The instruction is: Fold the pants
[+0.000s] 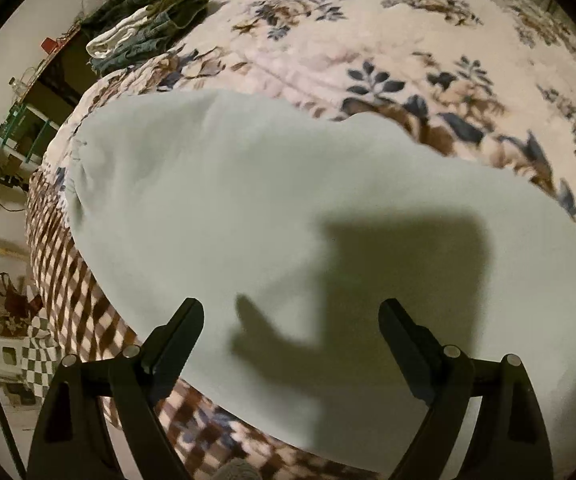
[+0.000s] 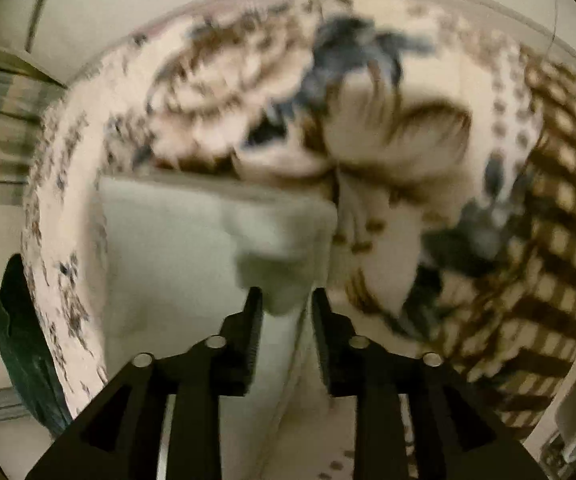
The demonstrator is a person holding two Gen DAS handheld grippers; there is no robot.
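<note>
- Left wrist view: the left tool (image 1: 291, 312) points down over a bed, its two black fingers (image 1: 180, 340) spread wide with nothing between them.
- The pants (image 1: 288, 208), pale mint green, lie flat on a blanket (image 1: 408, 40) that covers the bed. The blanket is cream with blue and brown flowers, and has a brown check border on the side left of the pants.
- The pants stretch from the blanket's check border at the left across to the right edge of the view, and pass under the tool.
- A dark shadow of the tool (image 1: 388, 288) falls on the pants, just beyond the fingertips.
- A pile of clothes (image 1: 148, 28), dark green, denim and white, sits on the far left corner of the bed, well apart from the pants.
- Left of the bed, furniture and clutter stand on the floor, too small to tell.
- Right wrist view: this picture is blurred. The right tool (image 2: 287, 300) points down at the pants (image 2: 176, 248), which lie on the same blanket (image 2: 388, 152).
- A raised bunch of the pants' cloth (image 2: 284, 248) stands at the tool's fingertips, near the pants' right edge. The fingers are partly apart; I cannot tell whether they pinch the cloth.
- A dark green object (image 2: 24, 340) shows at the left edge, beyond the blanket.
</note>
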